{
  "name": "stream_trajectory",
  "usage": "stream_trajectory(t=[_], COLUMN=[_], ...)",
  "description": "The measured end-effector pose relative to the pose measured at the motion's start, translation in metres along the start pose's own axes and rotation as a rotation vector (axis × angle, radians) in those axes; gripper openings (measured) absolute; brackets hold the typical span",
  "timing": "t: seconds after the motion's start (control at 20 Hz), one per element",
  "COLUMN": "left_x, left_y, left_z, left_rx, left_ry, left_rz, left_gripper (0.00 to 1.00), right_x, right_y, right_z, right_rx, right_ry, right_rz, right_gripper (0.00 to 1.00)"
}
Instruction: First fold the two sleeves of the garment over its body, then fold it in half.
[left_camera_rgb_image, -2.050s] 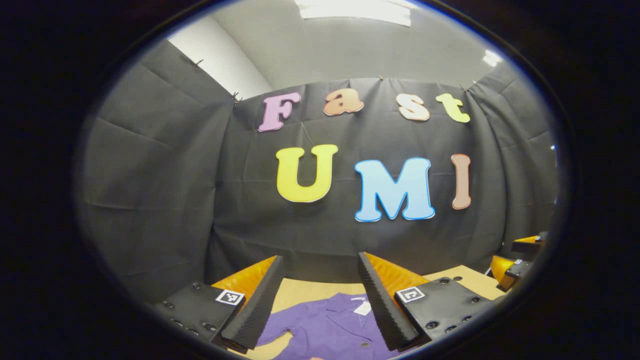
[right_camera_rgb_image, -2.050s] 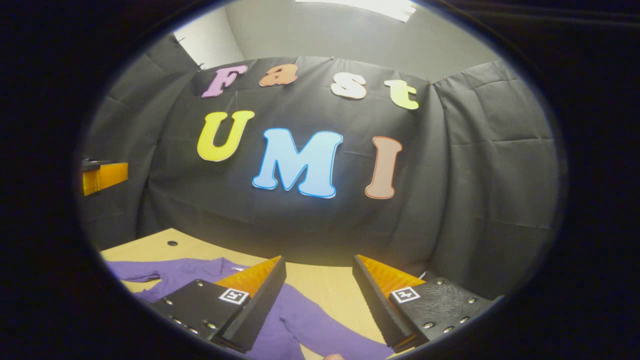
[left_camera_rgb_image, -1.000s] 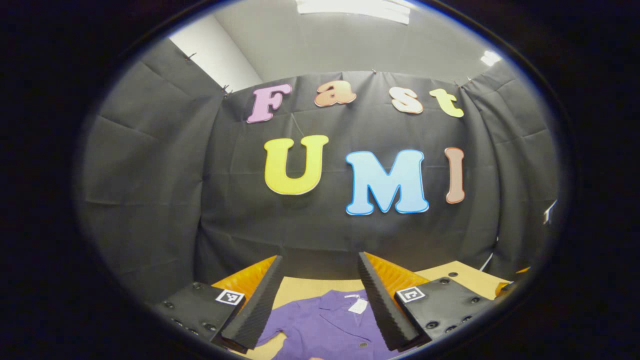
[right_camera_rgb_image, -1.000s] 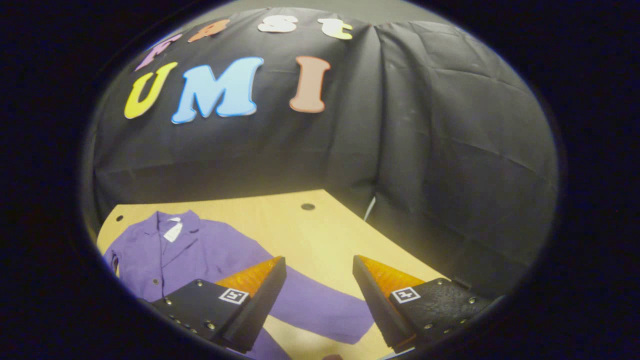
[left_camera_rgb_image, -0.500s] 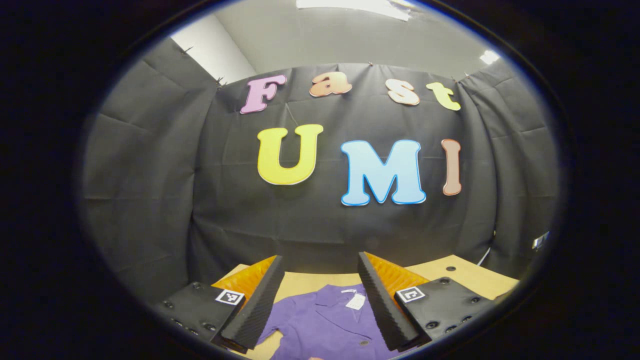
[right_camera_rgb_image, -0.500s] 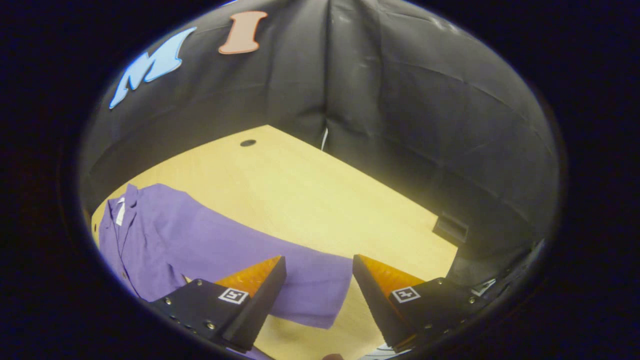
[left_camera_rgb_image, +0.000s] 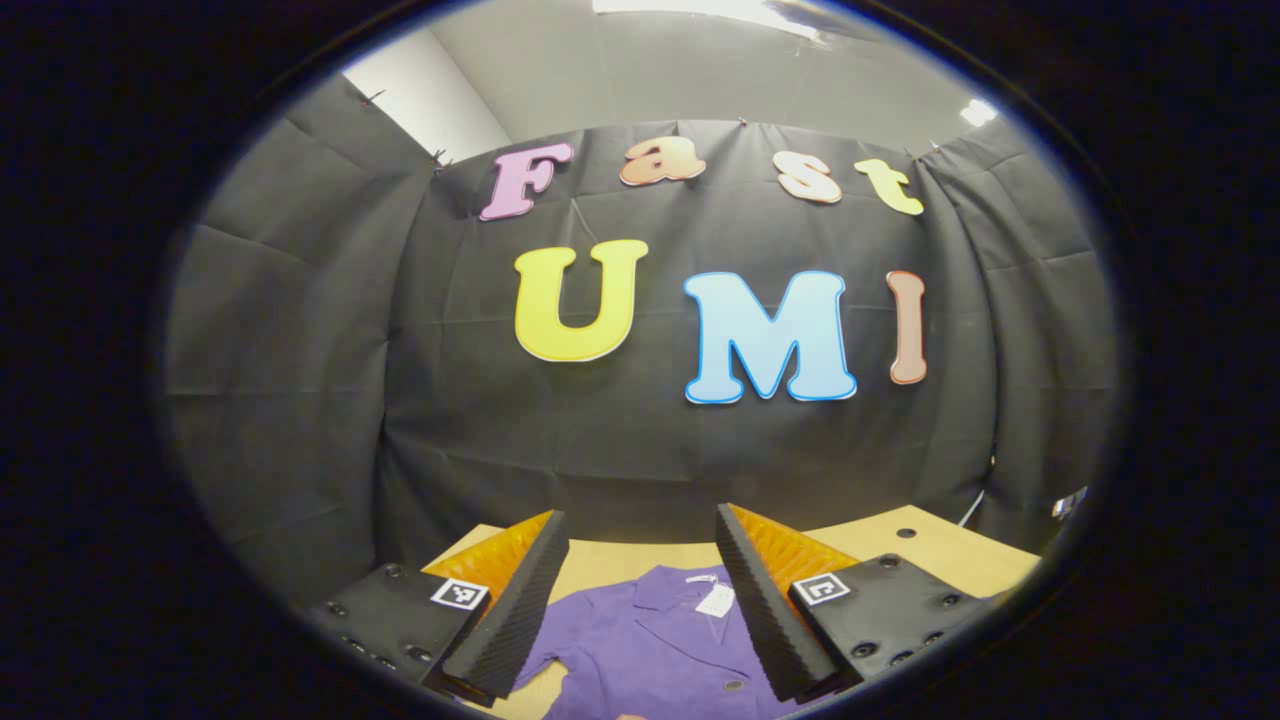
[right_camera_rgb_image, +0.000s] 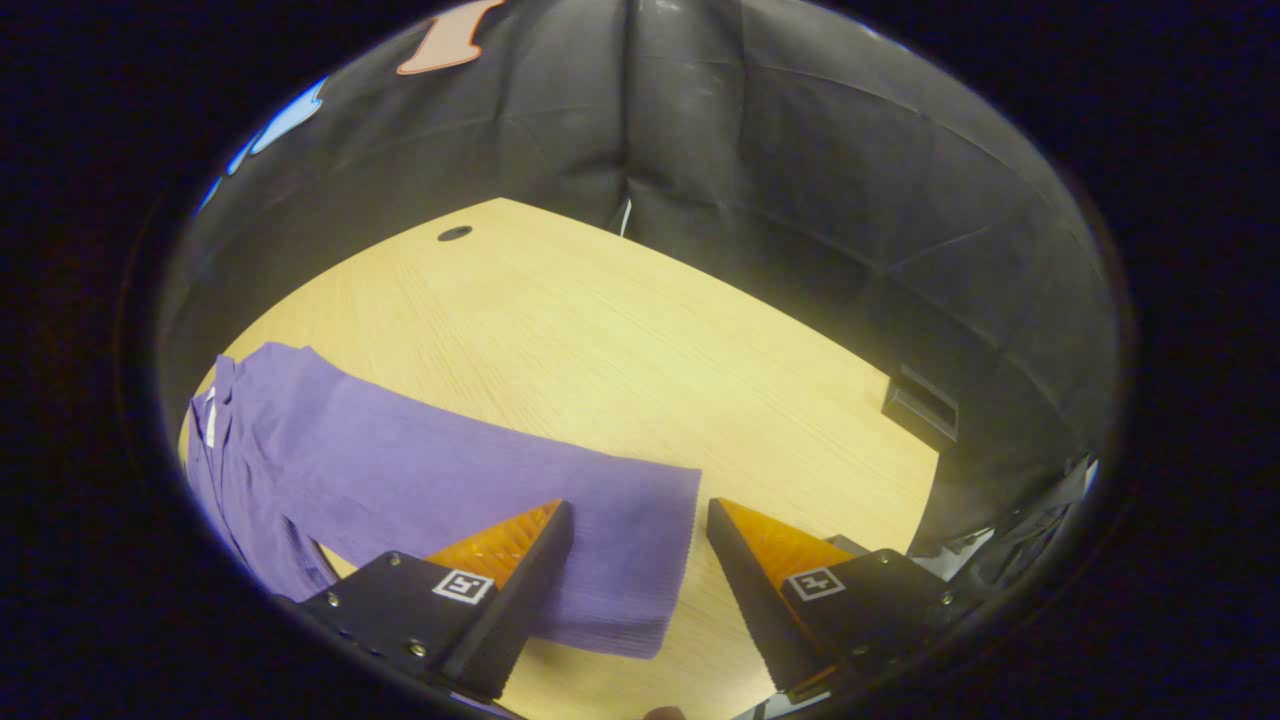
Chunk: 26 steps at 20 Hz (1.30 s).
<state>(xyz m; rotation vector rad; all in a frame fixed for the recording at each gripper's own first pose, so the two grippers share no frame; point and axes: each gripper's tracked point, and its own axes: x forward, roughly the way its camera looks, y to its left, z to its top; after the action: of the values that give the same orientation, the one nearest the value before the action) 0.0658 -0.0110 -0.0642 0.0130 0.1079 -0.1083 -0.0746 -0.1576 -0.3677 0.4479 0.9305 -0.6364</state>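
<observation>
While the purple button-front garment (right_camera_rgb_image: 400, 470) lies flat on the pale wooden worktop (right_camera_rgb_image: 640, 330), my right gripper (right_camera_rgb_image: 640, 590), fingers apart, straddles its sleeve cuff (right_camera_rgb_image: 640, 560) for a grasp; my left gripper (left_camera_rgb_image: 640, 610), fingers apart, hovers above the collar (left_camera_rgb_image: 680, 590).

Light wooden table (right_camera_rgb_image: 620, 330) fills the middle of the right gripper view, with a small dark round hole (right_camera_rgb_image: 454, 233) near its far edge at upper left. A purple garment (right_camera_rgb_image: 330, 470) lies flat on it at lower left, one sleeve (right_camera_rgb_image: 610, 550) stretched toward bottom center. In the left gripper view its collar end sits bottom center.
</observation>
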Motion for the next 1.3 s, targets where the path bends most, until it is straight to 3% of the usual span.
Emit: stream_trajectory(t=[0.2,0.3,0.35,0.4,0.5,0.55,0.65,0.75,0.8,0.9,1.3], left_x=[-0.006,-0.008,-0.01,-0.011,-0.013,-0.013,-0.015,-0.018,-0.019,-0.02,-0.025], left_y=[0.0,0.0,0.0,0.0,0.0,0.0,0.0,0.002,0.002,0.006,0.03], left_z=[0.0,0.002,0.004,0.005,0.004,0.004,0.005,0.006,0.006,0.005,-0.009], left_rx=[-0.02,-0.03,-0.037,-0.041,-0.041,-0.042,-0.055,-0.067,-0.07,-0.067,-0.073], left_ry=[-0.005,-0.015,-0.022,-0.025,-0.031,-0.035,-0.041,-0.047,-0.047,-0.049,-0.024], left_rz=[-0.009,-0.012,-0.016,-0.019,-0.025,-0.028,-0.033,-0.033,-0.033,-0.03,0.001], left_gripper=[0.95,0.95,0.95,0.94,0.94,0.94,0.94,0.94,0.94,0.94,0.95], right_x=[0.0,0.0,-0.001,-0.001,-0.002,0.002,-0.002,-0.002,-0.004,-0.013,-0.109], right_y=[0.004,0.005,0.007,0.008,0.007,0.007,0.009,0.013,0.018,0.03,0.137], right_z=[-0.004,-0.002,-0.002,-0.003,-0.003,-0.002,-0.003,0.001,0.001,0.005,0.105], right_rx=[0.045,0.024,0.015,0.019,0.04,0.027,0.042,0.026,0.017,0.019,-0.007], right_ry=[0.022,0.011,0.017,0.02,0.029,0.022,0.036,0.027,0.03,0.023,-0.211], right_rz=[0.036,0.049,0.054,0.067,0.056,0.069,0.043,0.036,0.048,0.089,0.37], right_gripper=[0.95,0.91,0.78,0.78,0.46,0.46,0.09,0.09,0.02,0.02,0.01])
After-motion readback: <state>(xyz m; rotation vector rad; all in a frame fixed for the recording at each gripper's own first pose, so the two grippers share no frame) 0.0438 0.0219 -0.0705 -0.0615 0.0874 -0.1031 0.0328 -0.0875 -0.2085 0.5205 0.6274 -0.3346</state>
